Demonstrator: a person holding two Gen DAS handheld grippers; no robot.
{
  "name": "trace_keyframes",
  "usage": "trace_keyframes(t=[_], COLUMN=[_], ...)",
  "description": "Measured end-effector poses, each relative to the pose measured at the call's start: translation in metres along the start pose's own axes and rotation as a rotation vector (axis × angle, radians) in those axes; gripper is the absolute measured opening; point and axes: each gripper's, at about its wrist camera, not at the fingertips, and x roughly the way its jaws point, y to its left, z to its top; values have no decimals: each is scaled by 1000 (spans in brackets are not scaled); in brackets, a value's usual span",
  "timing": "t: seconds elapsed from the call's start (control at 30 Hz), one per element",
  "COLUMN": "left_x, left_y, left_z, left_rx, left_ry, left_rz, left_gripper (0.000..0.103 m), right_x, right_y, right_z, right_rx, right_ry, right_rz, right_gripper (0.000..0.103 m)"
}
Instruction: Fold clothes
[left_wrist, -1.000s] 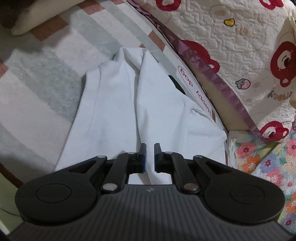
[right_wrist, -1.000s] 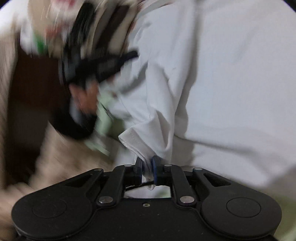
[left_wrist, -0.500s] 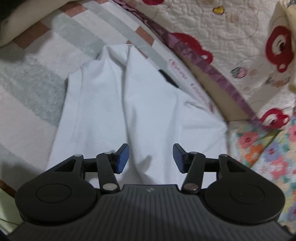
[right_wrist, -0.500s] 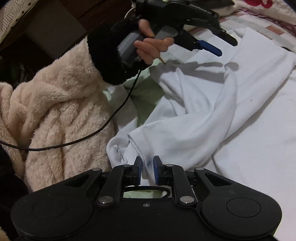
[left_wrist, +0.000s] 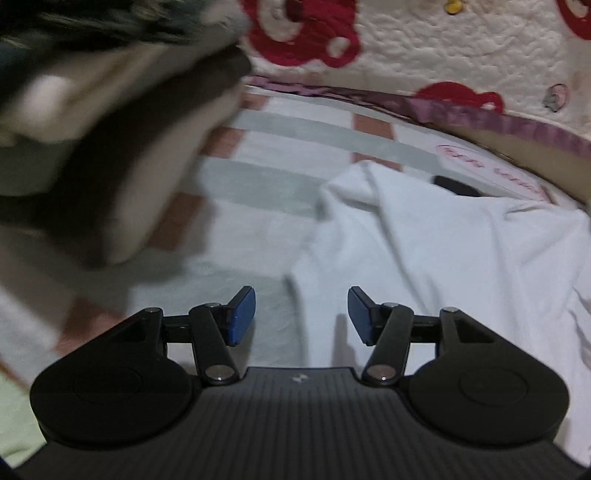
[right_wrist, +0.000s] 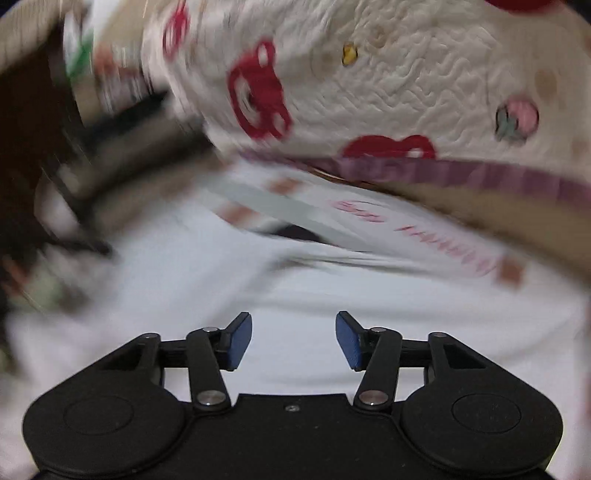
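A white garment (left_wrist: 436, 254) lies folded lengthwise on the striped bed sheet (left_wrist: 266, 184). My left gripper (left_wrist: 301, 317) is open and empty, just above the garment's near left edge. In the right wrist view the same white garment (right_wrist: 295, 295) fills the lower half, blurred by motion. My right gripper (right_wrist: 293, 341) is open and empty, hovering over the cloth.
A quilt with red bear prints (left_wrist: 424, 48) and a purple ruffle (left_wrist: 480, 118) stands along the far side; it also shows in the right wrist view (right_wrist: 406, 92). A blurred grey and cream pillow or bundle (left_wrist: 103, 147) sits at the left. A small dark object (left_wrist: 456, 186) lies beyond the garment.
My right gripper has let go of the garment's hem and opened. It swung to face the quilt. My left gripper stayed open and shifted left along the garment's edge.
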Motion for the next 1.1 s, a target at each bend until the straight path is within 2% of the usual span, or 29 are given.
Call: trace_keyframes(t=[0.03, 0.13, 0.27, 0.37, 0.47, 0.57, 0.6, 0.67, 0.73, 0.77, 0.8, 0.83, 0.9, 1.1], left_x=[7, 30, 59, 76, 88, 98, 101, 104, 106, 105, 105, 104, 99, 76], left_y=[1, -1, -12, -20, -22, -28, -32, -44, -56, -60, -64, -68, -85, -133], left_z=[2, 12, 30, 41, 53, 58, 59, 59, 59, 59, 59, 59, 62, 110], left_rx=[-17, 11, 108, 147, 142, 142, 149, 188, 226, 230, 214, 204, 265, 394], left_ry=[1, -6, -12, -25, -21, -33, -34, -19, -5, -1, 2, 3, -33, -210], left_rz=[-29, 7, -9, -23, -64, -76, -71, -51, -28, -26, -21, -9, 76, 200], left_gripper=[54, 54, 57, 61, 62, 60, 59, 58, 43, 12, 6, 6, 5, 5], right_x=[4, 18, 59, 85, 106, 121, 125, 131, 138, 142, 145, 149, 147, 119], right_y=[-14, -53, -65, -65, -60, -65, -68, -73, -77, -80, -82, -85, -87, -94], right_z=[2, 9, 21, 34, 48, 56, 59, 63, 67, 69, 71, 73, 75, 91], right_rx=[-12, -50, -165, -246, -300, -256, -230, -179, -127, -102, -76, -50, 2, 51], right_ry=[-15, -55, -16, -10, -29, -35, -37, -42, -46, -49, -51, -53, -69, -169], right_rz=[-52, -204, -203, -149, -95, -47, -33, -4, 24, 38, 52, 67, 72, -62], right_gripper=[54, 53, 54, 54, 56, 59, 67, 72, 72, 72, 68, 46, 19, 7])
